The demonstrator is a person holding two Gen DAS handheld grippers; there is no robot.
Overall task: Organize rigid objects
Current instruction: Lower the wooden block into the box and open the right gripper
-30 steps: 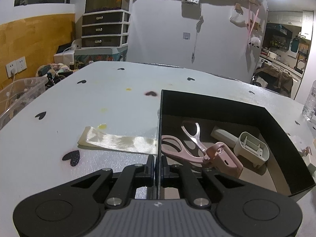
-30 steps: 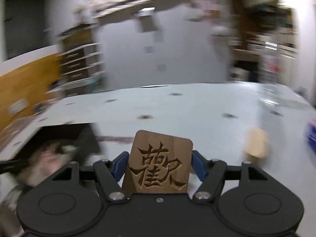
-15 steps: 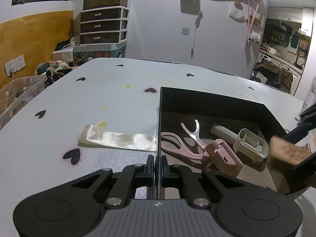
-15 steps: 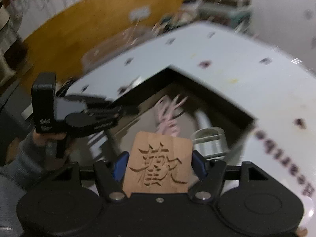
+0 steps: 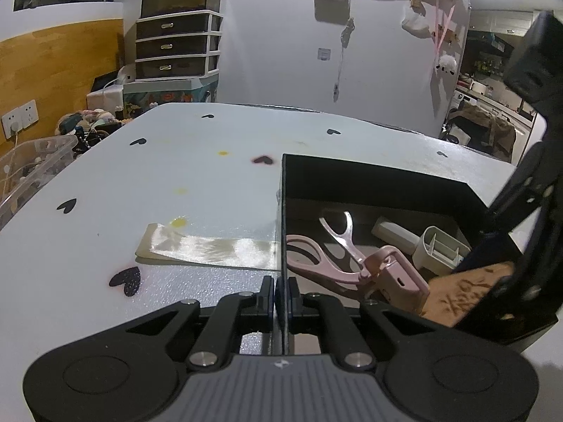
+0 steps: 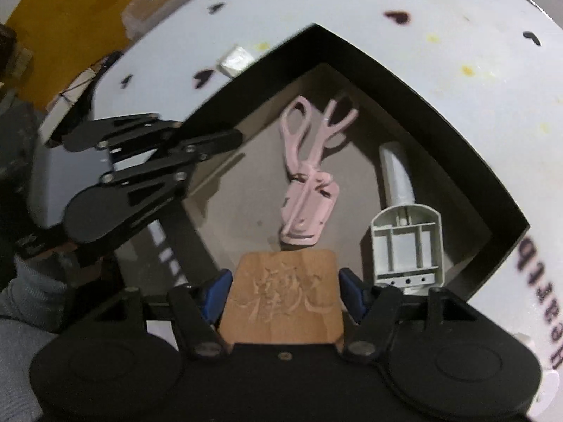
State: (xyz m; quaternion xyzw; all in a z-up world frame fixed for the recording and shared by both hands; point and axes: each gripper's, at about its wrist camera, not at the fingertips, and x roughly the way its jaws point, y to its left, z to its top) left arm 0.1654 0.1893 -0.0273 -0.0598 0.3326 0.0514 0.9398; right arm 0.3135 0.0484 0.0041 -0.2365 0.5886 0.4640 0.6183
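Right gripper [image 6: 283, 293]: jaws clamped on the two side edges of a wooden block [image 6: 283, 299] carved with a character, carved face toward the camera. The block hangs tilted over the near part of the black box [image 6: 415, 81], above its floor; whether it touches the floor cannot be told.

Left gripper [image 5: 281, 290]: jaws closed on the thin upright side wall of the black box, one pad on each face of the wall. A grey sleeve [image 6: 21, 302] shows behind this gripper in the right wrist view.

Black box: open-topped, dark walls, brown floor, standing on the worktop [image 5: 197, 176].

Contents, inside the box:
- Pink scissors [image 6: 309, 147], blades sheathed in a pink cover [image 6: 308, 211], lying flat mid-floor just beyond the block, handles toward the far corner.
- Grey-white plastic tool [image 6: 404, 218] with a ribbed square head and tapered handle, lying beside the scissors, apart from them, along the wall opposite the one the left gripper holds.

Outside the box, on the worktop:
- Shiny cream strip [image 5: 211, 246], flat, one end meeting the held wall from outside.
- Black heart marks [image 5: 126, 281] and yellow spots [image 5: 178, 223] scattered over the white surface beyond the strip.

Beyond the worktop's far edge: a dark drawer unit [image 5: 177, 47] against the wall.
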